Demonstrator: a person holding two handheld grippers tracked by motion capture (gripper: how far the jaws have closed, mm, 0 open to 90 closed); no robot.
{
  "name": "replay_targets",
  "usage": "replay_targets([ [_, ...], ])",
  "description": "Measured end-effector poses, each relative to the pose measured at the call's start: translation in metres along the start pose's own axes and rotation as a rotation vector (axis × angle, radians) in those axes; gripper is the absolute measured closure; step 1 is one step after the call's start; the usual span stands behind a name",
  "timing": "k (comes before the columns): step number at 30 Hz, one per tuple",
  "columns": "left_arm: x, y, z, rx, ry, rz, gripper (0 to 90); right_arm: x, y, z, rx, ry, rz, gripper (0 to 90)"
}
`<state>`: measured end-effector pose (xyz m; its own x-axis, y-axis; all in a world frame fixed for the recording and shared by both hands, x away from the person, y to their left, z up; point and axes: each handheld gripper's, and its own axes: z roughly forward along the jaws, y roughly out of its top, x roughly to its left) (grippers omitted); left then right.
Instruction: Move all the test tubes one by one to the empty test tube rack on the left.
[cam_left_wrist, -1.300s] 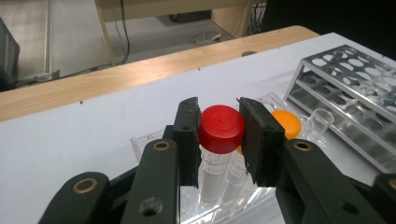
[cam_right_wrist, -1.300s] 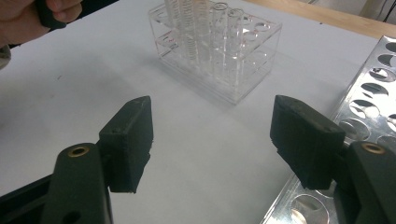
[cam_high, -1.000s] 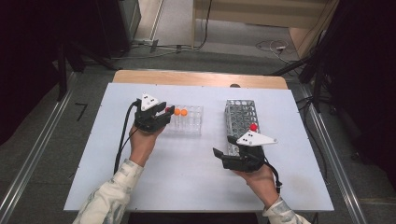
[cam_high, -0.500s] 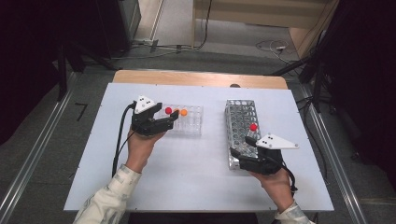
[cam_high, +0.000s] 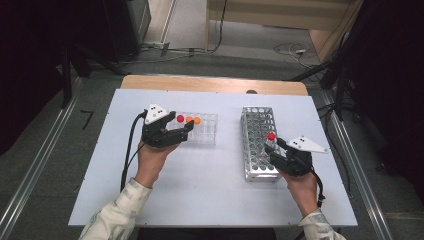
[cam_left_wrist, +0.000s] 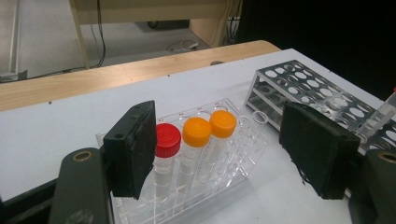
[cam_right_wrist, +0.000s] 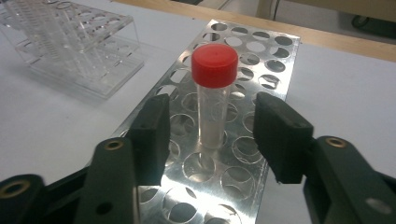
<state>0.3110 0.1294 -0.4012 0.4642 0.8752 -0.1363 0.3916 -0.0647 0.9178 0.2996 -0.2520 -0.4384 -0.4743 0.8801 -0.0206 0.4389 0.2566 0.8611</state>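
The right gripper (cam_right_wrist: 210, 135) has just been closing its jaws around a red-capped tube (cam_right_wrist: 213, 93) standing upright in the metal rack (cam_right_wrist: 261, 56), and its pads seem not yet to touch it. The left gripper (cam_left_wrist: 224, 149) hangs open over the clear rack (cam_left_wrist: 224, 172), where 1 red-capped and 2 orange-capped tubes stand, gripping none.

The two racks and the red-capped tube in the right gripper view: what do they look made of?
Perforated rack: seemingly polished metal, with mirror-like glare and reflections around the holes. Clear rack: likely acrylic or similar plastic, see-through with bright edges. Red-capped tube: transparent body, plastic or glass, hard to tell; its cap looks like matte moulded plastic.
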Motion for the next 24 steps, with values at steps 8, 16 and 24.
replay_targets([
  [8,-0.002,-0.001,0.001,0.002,-0.002,0.002,28.1,-0.001,-0.001,0.013,0.028,0.0,-0.01,63.3],
  [16,-0.002,-0.001,0.001,0.003,-0.004,0.004,27.1,0.002,-0.001,0.015,0.033,-0.008,-0.025,71.2],
  [24,-0.002,-0.001,0.001,0.004,-0.004,0.004,26.8,0.002,0.016,-0.004,-0.021,-0.017,-0.024,71.5],
])
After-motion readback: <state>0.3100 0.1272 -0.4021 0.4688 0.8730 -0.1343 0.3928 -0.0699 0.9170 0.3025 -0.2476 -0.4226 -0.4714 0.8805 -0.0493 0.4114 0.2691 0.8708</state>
